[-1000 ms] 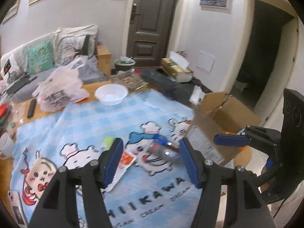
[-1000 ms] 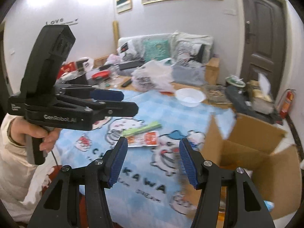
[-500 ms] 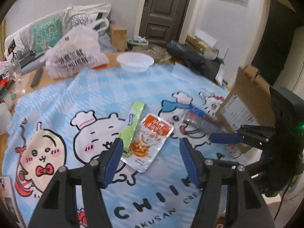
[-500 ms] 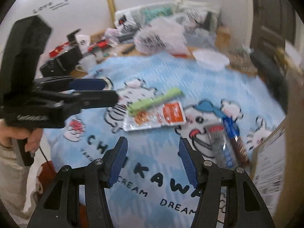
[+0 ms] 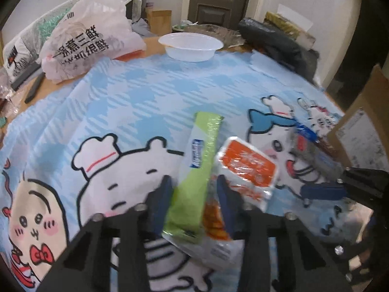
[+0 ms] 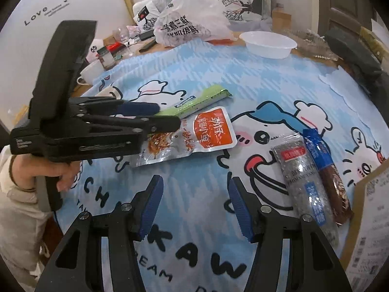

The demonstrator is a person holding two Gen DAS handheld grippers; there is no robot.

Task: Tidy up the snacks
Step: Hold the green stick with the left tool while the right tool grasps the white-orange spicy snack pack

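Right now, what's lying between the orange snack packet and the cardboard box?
Two packets side by side: a silver one and a blue-brown one, clearest in the right wrist view.

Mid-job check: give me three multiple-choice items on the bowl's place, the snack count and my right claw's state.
1. Where is the white bowl?
A. At the far edge of the cloth, near the printed plastic bag
B. Inside a cardboard box
C. Between the claw fingers

2. How many snack packets lie on the cloth?
A. Two
B. Four
C. Six

3. How is the right claw?
A. Shut on a packet
B. Open, holding nothing
C. Out of view

Answers: 1 A, the bowl sits beside the bag at the far edge. 2 B, there is a green packet, an orange pouch, a silver packet and a blue-and-brown stick. 3 B, only cloth shows between its fingers.
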